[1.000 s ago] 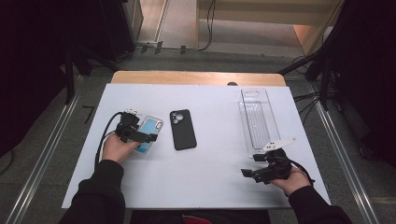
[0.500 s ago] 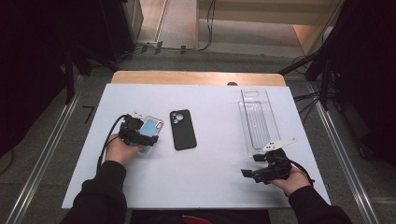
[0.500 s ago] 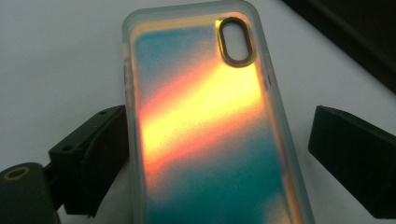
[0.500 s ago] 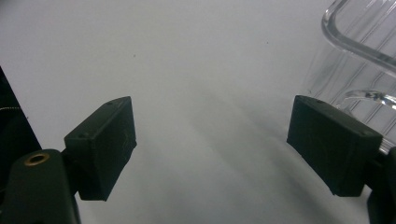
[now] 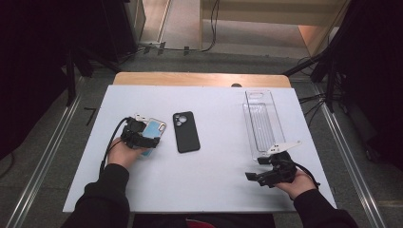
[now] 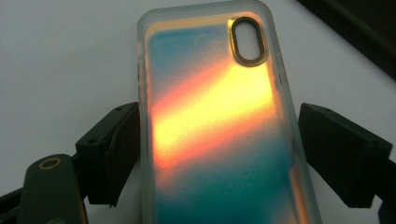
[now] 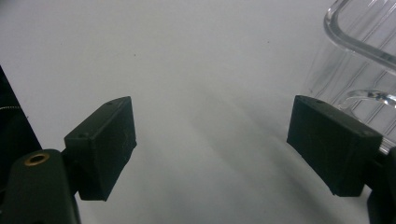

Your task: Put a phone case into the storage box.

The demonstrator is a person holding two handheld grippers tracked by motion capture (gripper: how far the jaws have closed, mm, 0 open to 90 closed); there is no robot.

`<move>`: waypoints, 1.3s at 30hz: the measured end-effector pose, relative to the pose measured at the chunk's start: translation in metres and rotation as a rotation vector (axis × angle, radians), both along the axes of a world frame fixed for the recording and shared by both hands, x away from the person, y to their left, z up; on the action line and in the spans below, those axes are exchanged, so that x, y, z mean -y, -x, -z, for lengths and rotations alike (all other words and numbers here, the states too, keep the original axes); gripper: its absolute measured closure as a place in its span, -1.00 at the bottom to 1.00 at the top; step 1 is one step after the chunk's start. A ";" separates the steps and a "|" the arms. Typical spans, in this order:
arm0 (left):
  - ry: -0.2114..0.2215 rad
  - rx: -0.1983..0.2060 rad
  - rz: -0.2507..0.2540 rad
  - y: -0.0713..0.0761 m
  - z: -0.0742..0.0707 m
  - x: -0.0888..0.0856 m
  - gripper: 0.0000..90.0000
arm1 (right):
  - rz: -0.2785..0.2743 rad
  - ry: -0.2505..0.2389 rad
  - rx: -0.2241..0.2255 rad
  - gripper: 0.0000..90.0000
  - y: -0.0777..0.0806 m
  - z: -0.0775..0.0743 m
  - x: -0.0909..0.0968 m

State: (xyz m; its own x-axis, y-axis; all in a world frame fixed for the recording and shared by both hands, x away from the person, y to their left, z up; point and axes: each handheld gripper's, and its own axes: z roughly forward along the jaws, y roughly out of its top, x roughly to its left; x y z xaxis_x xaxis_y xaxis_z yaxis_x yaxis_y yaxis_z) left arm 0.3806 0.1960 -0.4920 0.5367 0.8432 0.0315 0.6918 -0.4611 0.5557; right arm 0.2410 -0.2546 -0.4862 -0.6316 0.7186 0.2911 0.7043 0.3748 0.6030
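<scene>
Iridescent case (image 6: 219, 126) lies flat on the white table (image 5: 214, 190), back up, with its camera cut-out at the end away from the person; it sits just left of the black case (image 5: 186, 131), and everything else is placed here from that black case. The left gripper (image 5: 142, 141) straddles the near half of the iridescent case: its jaws have just been closing with the case between them, and in the left gripper view the left pad (image 6: 122, 149) looks to be at the case's edge while the right pad (image 6: 336, 149) stands a little clear, so the jaws are spread and not yet pinching. Nothing is lifted, and my judgement is that the work is at its very start: the grasp is being made, and the carry and the placing are all left. The black case lies untouched, apart from both grippers. Well to its right lies the clear tray (image 5: 263, 124), with nothing in it that I can make out, a likely goal though that is a guess. The right gripper (image 5: 259, 176) rests near the tray's near end, to the right of the black case and nearer the person, its jaws spread over bare table.
</scene>
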 end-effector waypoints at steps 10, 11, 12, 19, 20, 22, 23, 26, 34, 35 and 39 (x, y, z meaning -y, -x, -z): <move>0.065 -0.018 -0.027 -0.001 -0.005 -0.005 -0.64 | 0.000 -0.001 -0.001 -0.70 0.000 0.000 0.000; 0.069 -0.013 -0.022 -0.001 -0.008 -0.005 -0.64 | 0.000 -0.001 0.000 -0.70 0.000 0.000 0.000; 0.082 -0.010 -0.019 -0.001 -0.010 -0.006 -0.64 | 0.000 -0.002 0.002 -0.70 0.000 0.000 0.000; 0.135 -0.001 0.004 0.005 -0.029 -0.006 -0.64 | -0.002 -0.004 0.007 -0.70 0.000 -0.001 0.001; 0.135 -0.001 0.004 0.005 -0.029 -0.006 -0.64 | -0.003 -0.004 0.008 -0.70 0.000 -0.001 0.001; 0.152 -0.006 0.030 0.009 -0.036 -0.003 -0.64 | -0.001 -0.004 0.007 -0.70 0.000 -0.001 0.001; 0.158 -0.005 0.041 0.011 -0.038 -0.002 -0.64 | -0.003 -0.004 0.008 -0.70 0.000 -0.001 0.001; 0.166 -0.001 0.060 0.016 -0.042 0.002 -0.64 | -0.003 -0.004 0.009 -0.70 0.000 -0.001 0.001; 0.188 -0.016 0.123 0.027 -0.047 0.013 -0.64 | -0.006 -0.007 0.008 -0.70 0.000 -0.001 0.000; 0.198 -0.015 0.128 0.030 -0.047 0.014 -0.64 | -0.006 -0.007 0.008 -0.70 0.000 -0.001 0.000; 0.237 -0.021 0.149 0.038 -0.049 0.019 -0.63 | -0.003 -0.008 0.012 -0.70 0.000 -0.002 0.000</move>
State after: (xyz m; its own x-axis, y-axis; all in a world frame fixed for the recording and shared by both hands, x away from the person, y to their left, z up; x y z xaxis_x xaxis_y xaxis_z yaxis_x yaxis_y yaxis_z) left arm 0.3425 0.1767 -0.4428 0.6541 0.7371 -0.1699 0.6386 -0.4177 0.6464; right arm 0.2408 -0.2546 -0.4847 -0.6372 0.7142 0.2896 0.6960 0.3719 0.6142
